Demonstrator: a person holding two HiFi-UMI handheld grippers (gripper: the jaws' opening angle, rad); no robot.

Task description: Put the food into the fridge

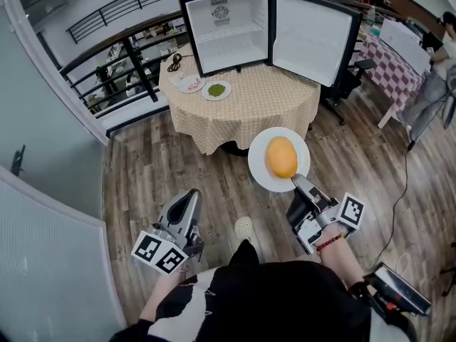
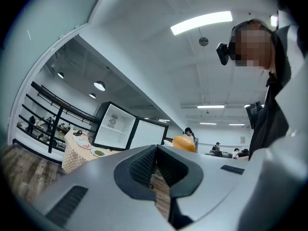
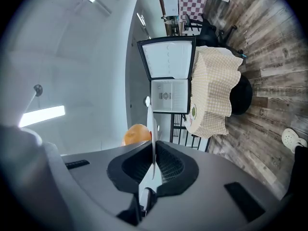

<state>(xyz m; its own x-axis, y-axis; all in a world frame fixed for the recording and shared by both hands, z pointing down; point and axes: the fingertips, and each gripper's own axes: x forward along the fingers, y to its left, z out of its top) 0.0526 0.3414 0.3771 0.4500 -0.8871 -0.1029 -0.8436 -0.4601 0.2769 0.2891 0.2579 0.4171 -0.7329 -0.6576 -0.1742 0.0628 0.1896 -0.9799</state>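
Observation:
My right gripper [image 1: 296, 179] is shut on the rim of a white plate [image 1: 259, 167] that carries a round orange-yellow food [image 1: 281, 157]. In the right gripper view the plate [image 3: 150, 121] runs edge-on between the jaws, with the food [image 3: 136, 134] to its left. The left gripper [image 1: 191, 195] hangs over the wooden floor with its jaws shut and nothing between them [image 2: 156, 147]. Ahead, a black mini fridge [image 1: 231, 28] stands on a round table [image 1: 256, 102] with a checked cloth. Its door [image 1: 311, 38] is swung wide open and its white inside is bare.
Two small plates lie on the table left of the fridge, one with pinkish food [image 1: 191, 84], one with green food [image 1: 216, 90]. A black railing [image 1: 121, 55] runs behind the table. An office chair [image 1: 352, 77] and a checked table [image 1: 388, 61] stand at the right. A white shoe [image 1: 244, 227] shows on the floor.

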